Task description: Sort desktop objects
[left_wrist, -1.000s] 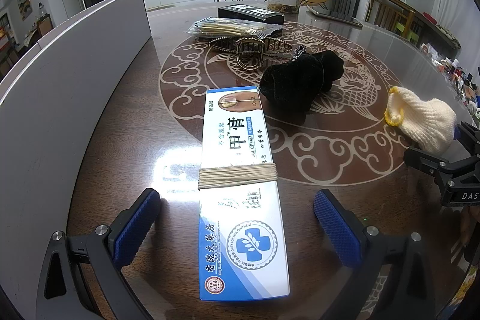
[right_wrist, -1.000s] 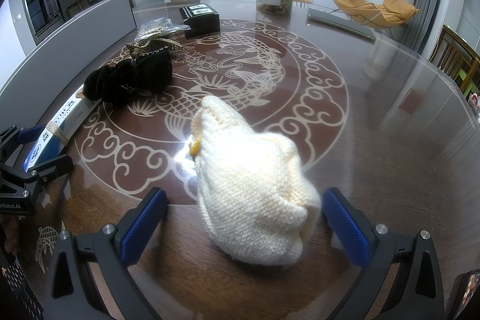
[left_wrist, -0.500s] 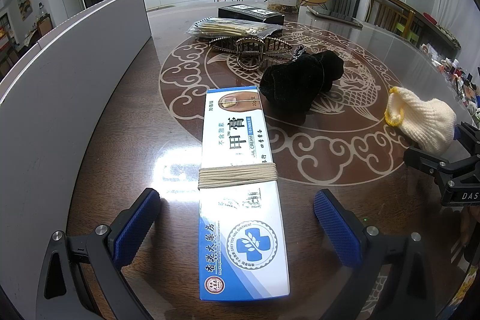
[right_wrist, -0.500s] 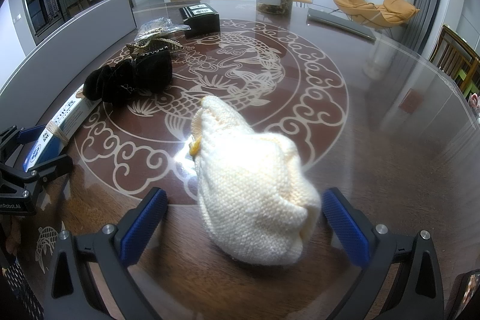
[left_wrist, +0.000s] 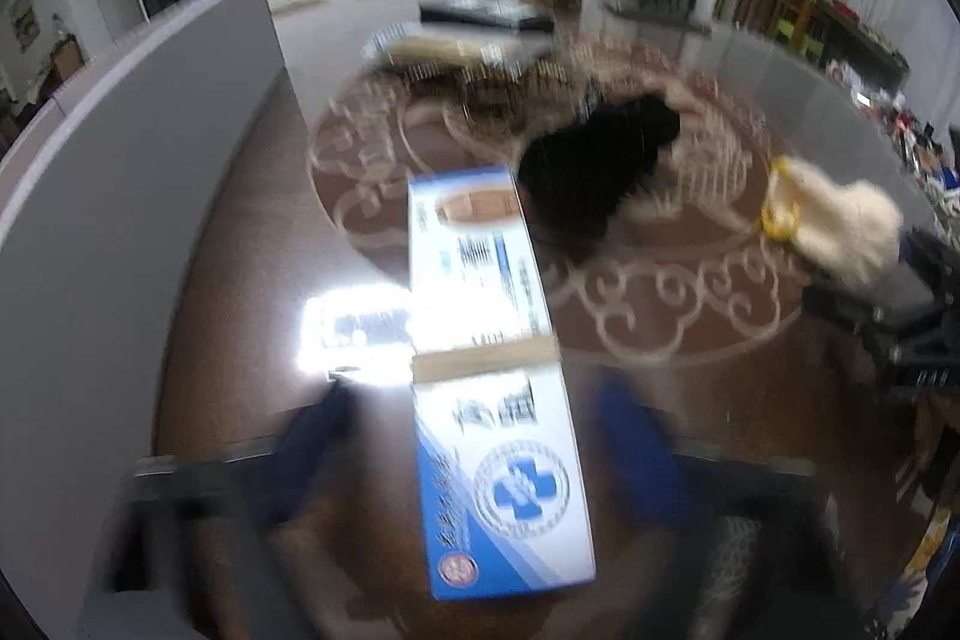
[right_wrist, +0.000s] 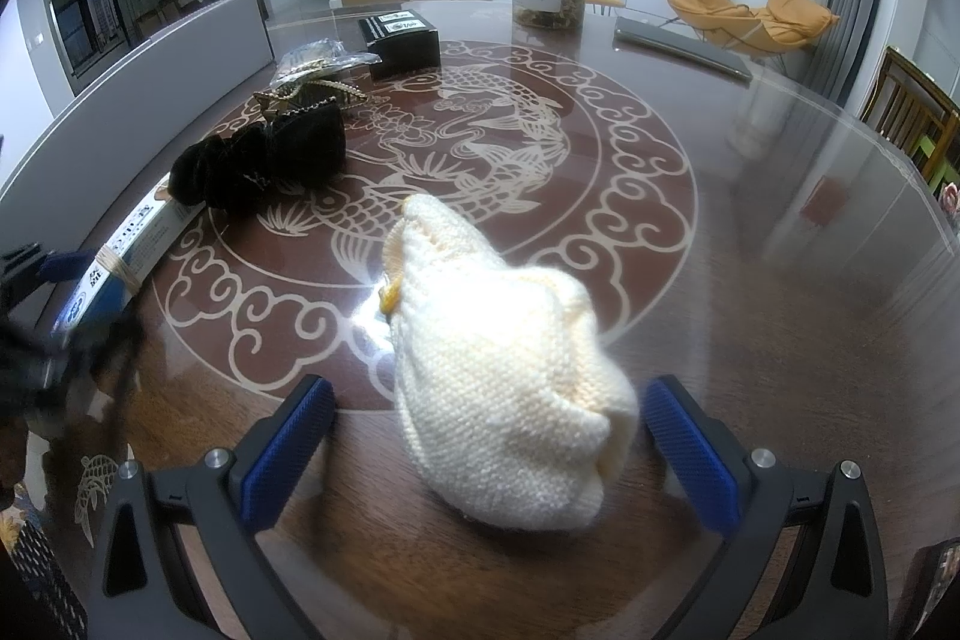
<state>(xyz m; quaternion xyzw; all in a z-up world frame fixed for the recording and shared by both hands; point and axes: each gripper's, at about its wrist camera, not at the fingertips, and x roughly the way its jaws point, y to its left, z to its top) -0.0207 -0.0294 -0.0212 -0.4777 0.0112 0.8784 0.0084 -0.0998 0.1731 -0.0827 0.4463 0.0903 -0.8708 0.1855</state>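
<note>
Fingers of the left gripper (left_wrist: 474, 448) straddle the ointment box (left_wrist: 489, 382), jaws apart, apparently readying a grasp. The right gripper (right_wrist: 489, 427) likewise brackets the knitted glove (right_wrist: 504, 376), unclenched. Farther off lies a black pouch (right_wrist: 264, 163).

We see the knitted hat (right_wrist: 504, 388) on the table (right_wrist: 750, 280) between the right gripper (right_wrist: 492, 436) fingers. The pouch (right_wrist: 264, 160) lies behind-left, touching the ointment box (left_wrist: 492, 370) end.

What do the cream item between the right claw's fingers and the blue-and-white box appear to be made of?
The cream knitted item looks like soft yarn: visible stitch rows, matte, slumped shape. The ointment box looks like printed cardboard with a slight sheen, flat faces and sharp edges, bound by a tan band, possibly rubber.
</note>
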